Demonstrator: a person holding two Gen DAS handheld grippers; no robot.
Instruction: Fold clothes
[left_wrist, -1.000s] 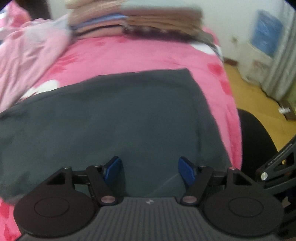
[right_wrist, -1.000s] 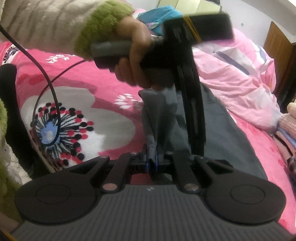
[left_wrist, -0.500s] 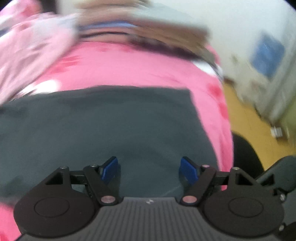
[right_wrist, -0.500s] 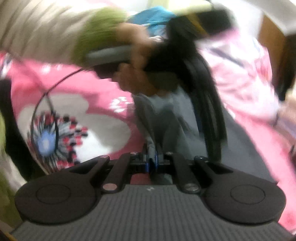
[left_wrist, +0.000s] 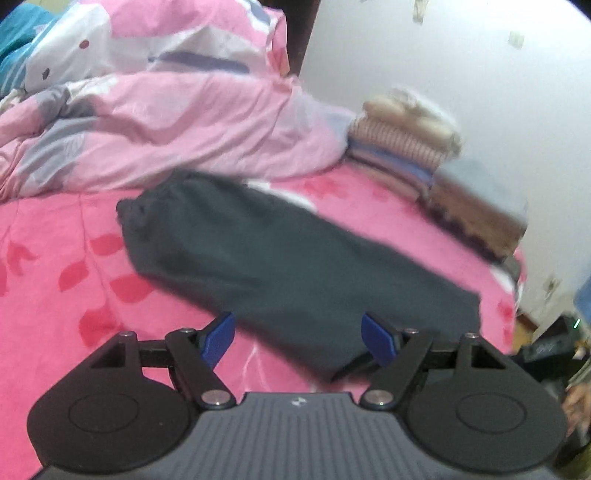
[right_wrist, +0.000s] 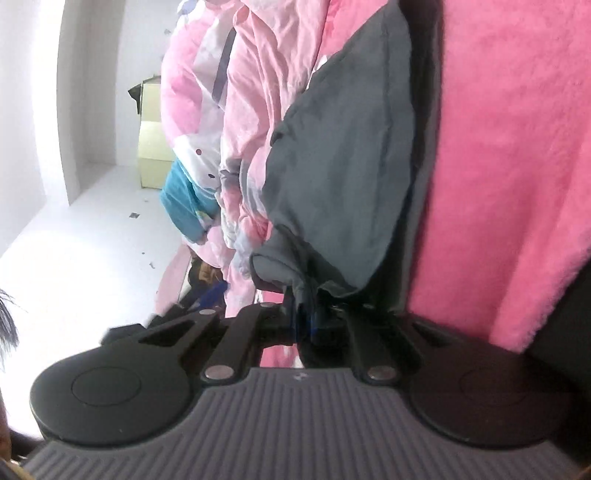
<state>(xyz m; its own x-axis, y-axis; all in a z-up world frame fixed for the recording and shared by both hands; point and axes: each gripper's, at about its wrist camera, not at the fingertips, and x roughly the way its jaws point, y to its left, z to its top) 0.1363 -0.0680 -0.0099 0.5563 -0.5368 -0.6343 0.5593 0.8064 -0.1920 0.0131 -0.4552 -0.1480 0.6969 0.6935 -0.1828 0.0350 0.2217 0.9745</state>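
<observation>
**Dark grey pants on the pink bed, one end pinched in your right tool**

The big pink fuzzy bed cover with red leaf shapes (left_wrist: 74, 266) fills most of your left view. In your right view it is turned on its side and fills the right half.

Behind it lies a puffy light pink quilt with white and grey-blue patches (left_wrist: 159, 122), all bunched up. In your right view a bright blue cloth (right_wrist: 184, 206) sits just beside that quilt.

The long dark grey soft pants (left_wrist: 280, 266) lie flat on the bed cover. They run from the gathered end near the quilt down toward your left tool. The near end sits between its blue pads.

A stack of folded clothes in tan, striped pink and brown (left_wrist: 424, 162) sits at the far edge of the bed, next to the white wall. It is blurry.

Your left tool (left_wrist: 299, 338) is wide open, with its jaws just spread a bit more. The pads press on nothing.

Your right tool (right_wrist: 306, 317) is squeezed tight on a bunched end of the pants. The grey cloth puffs up from its tips.
</observation>
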